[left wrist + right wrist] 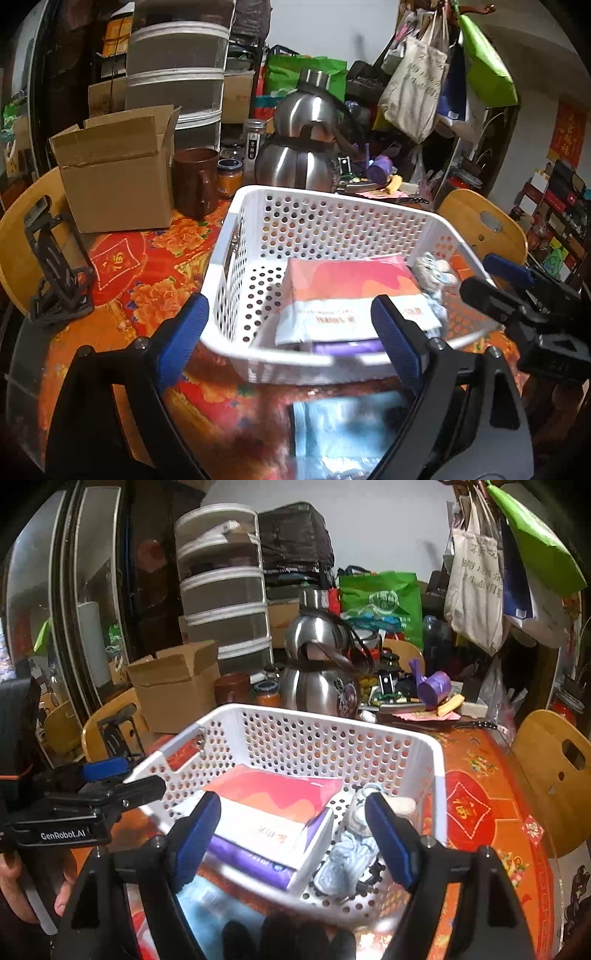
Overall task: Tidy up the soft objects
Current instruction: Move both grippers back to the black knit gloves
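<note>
A white perforated basket [325,218] [332,734] stands on the red floral tablecloth. Inside lie a pink and white tissue pack [347,291] [273,805], a purple pack [251,864] under it, and a light blue plush toy [351,853] [432,273] at the right side. A light blue soft packet [343,435] [207,912] lies on the table in front of the basket. My left gripper [291,336] is open and empty at the basket's near rim. My right gripper [291,838] is open and empty over the basket's near side.
An open cardboard box [114,173], a brown mug [195,181], jars and steel kettles [299,162] stand behind the basket. Wooden chairs [480,221] flank the table. A black phone stand [55,273] sits at the left. Bags hang at the back right.
</note>
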{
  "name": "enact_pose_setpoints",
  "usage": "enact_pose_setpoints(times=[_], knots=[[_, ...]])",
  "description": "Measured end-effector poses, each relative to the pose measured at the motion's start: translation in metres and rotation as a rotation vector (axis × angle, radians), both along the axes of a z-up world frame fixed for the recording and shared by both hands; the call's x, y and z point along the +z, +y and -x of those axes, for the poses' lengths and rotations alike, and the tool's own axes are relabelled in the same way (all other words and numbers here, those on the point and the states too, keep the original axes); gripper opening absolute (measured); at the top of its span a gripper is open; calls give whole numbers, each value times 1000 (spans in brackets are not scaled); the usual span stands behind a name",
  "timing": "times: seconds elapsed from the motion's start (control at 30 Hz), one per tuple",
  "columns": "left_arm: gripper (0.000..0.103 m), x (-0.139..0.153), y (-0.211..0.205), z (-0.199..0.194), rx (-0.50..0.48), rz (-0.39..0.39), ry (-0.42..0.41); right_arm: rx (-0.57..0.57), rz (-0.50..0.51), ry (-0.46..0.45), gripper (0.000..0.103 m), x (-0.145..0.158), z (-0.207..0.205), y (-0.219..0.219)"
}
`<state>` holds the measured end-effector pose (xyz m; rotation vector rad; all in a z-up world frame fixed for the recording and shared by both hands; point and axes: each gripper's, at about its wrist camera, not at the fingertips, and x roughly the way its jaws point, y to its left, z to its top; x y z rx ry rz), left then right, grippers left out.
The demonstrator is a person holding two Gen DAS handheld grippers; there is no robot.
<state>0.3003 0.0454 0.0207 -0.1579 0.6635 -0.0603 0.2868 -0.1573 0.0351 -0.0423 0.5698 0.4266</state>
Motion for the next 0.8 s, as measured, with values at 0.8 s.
enact_pose_setpoints(times=[0.8], knots=[[88, -88, -95, 143, -177, 3, 89, -101, -17, 136, 77, -113, 165, -97]])
